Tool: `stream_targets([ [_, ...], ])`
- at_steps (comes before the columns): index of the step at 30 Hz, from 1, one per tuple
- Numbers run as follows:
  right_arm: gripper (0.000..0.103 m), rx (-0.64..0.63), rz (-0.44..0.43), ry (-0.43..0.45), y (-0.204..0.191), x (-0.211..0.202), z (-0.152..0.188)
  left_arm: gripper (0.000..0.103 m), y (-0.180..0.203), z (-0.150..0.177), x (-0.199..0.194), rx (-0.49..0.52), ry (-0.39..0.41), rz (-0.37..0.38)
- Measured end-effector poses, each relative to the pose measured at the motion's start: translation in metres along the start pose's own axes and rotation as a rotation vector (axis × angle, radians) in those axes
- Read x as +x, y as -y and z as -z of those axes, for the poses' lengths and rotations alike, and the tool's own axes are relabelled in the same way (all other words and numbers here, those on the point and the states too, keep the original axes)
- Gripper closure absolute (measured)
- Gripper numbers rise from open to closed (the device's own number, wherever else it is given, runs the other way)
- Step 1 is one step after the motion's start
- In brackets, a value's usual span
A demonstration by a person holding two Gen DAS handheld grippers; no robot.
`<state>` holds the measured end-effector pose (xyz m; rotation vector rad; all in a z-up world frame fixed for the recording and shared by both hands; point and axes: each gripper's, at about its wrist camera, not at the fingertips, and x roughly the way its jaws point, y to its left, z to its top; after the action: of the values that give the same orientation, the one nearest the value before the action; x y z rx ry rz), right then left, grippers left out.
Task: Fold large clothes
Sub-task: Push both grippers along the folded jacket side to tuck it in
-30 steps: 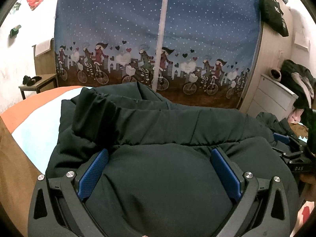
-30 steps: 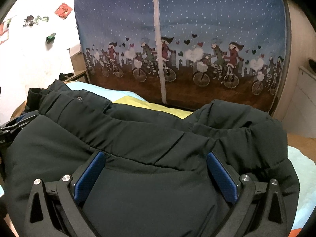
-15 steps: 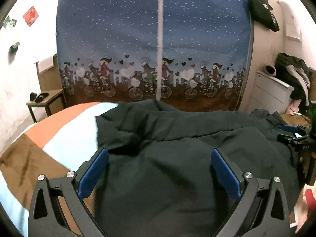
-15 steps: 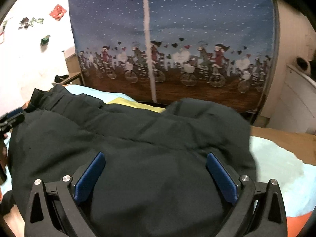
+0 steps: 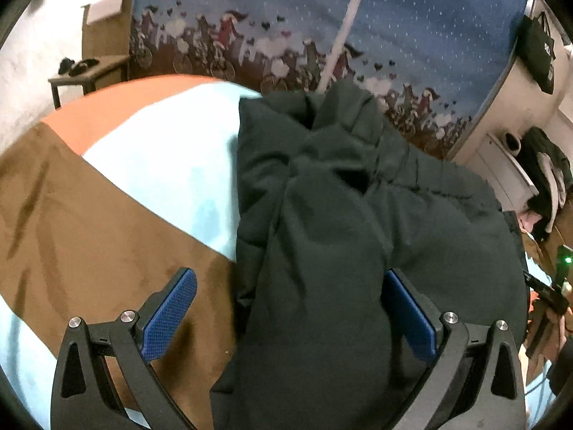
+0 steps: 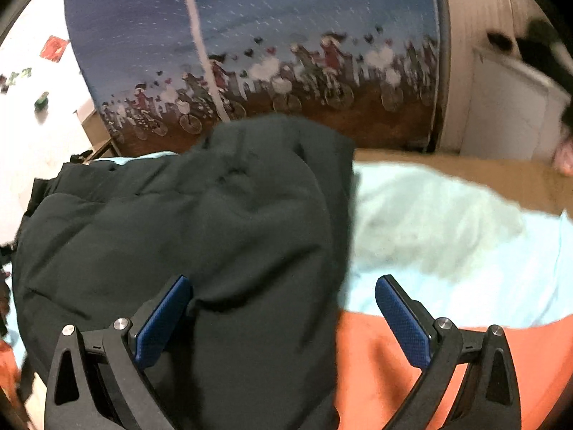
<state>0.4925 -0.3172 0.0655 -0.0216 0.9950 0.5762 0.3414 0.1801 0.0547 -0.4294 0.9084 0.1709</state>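
Note:
A large dark padded jacket (image 5: 358, 222) lies bunched on a bed with an orange, pale blue and brown blanket (image 5: 118, 186). My left gripper (image 5: 290, 308) is open, over the jacket's left edge, with the fabric between its blue pads (image 5: 168, 315). The jacket also shows in the right wrist view (image 6: 200, 236). My right gripper (image 6: 283, 315) is open over the jacket's right edge, its right pad above the blanket (image 6: 447, 258). Neither gripper holds the fabric.
A blue curtain with a cyclist print (image 5: 394, 36) hangs behind the bed. A small side table (image 5: 86, 71) stands at the back left. A white cabinet with piled clothes (image 5: 537, 179) is at the right.
Both grippers have drawn back and apart, the left toward the jacket's left edge and the right toward its right edge. More blanket shows in both views. Both stayed open.

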Motion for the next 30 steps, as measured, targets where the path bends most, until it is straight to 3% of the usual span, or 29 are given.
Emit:
stream_targets([
  [4,0.000,0.092,-0.151,-0.089,0.022,0.023,0.002,0.001,-0.003,0.000,0.014,0.001,-0.051,0.035],
  [8,0.000,0.215,-0.294,-0.120,0.045,0.035,0.008,0.001,-0.023,0.001,0.027,-0.082,-0.096,0.141],
  [10,0.000,0.202,-0.302,-0.107,0.045,0.033,0.010,0.001,-0.036,0.000,0.034,-0.146,-0.119,0.213],
  [12,0.000,0.193,-0.301,-0.097,0.044,0.031,0.010,0.001,-0.041,0.001,0.034,-0.150,-0.109,0.237],
  [20,0.000,0.188,-0.320,-0.114,0.044,0.034,0.011,0.001,-0.041,0.000,0.030,-0.122,-0.093,0.237],
  [24,0.000,0.152,-0.383,-0.151,0.035,0.040,0.007,0.001,-0.037,0.009,0.031,-0.115,-0.080,0.242],
  [30,0.000,0.141,-0.398,-0.139,0.032,0.042,0.009,0.001,-0.036,0.024,0.029,-0.103,-0.020,0.233],
])
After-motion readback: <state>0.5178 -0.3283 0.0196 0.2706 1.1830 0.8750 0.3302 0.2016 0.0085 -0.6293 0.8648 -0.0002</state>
